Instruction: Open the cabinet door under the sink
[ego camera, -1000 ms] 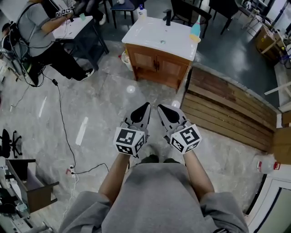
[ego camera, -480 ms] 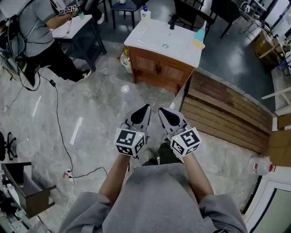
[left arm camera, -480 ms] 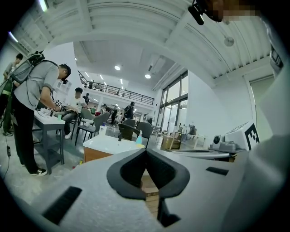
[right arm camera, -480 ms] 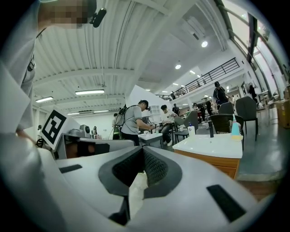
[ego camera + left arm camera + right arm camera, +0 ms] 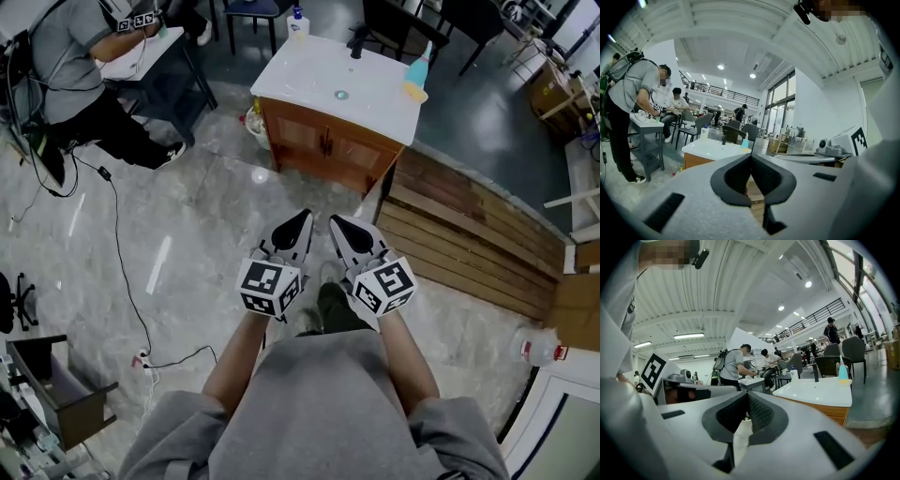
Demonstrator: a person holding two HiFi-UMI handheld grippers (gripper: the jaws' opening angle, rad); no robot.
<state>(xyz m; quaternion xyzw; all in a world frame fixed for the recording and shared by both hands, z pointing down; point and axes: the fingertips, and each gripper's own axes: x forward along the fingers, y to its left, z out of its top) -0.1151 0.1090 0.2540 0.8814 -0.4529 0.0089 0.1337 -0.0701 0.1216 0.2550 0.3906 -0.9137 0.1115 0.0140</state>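
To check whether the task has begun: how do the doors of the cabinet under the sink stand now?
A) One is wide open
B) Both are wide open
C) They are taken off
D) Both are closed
D: in the head view the cabinet under the sink shows both doors flush, and the left gripper and right gripper are well short of it, shut and empty.
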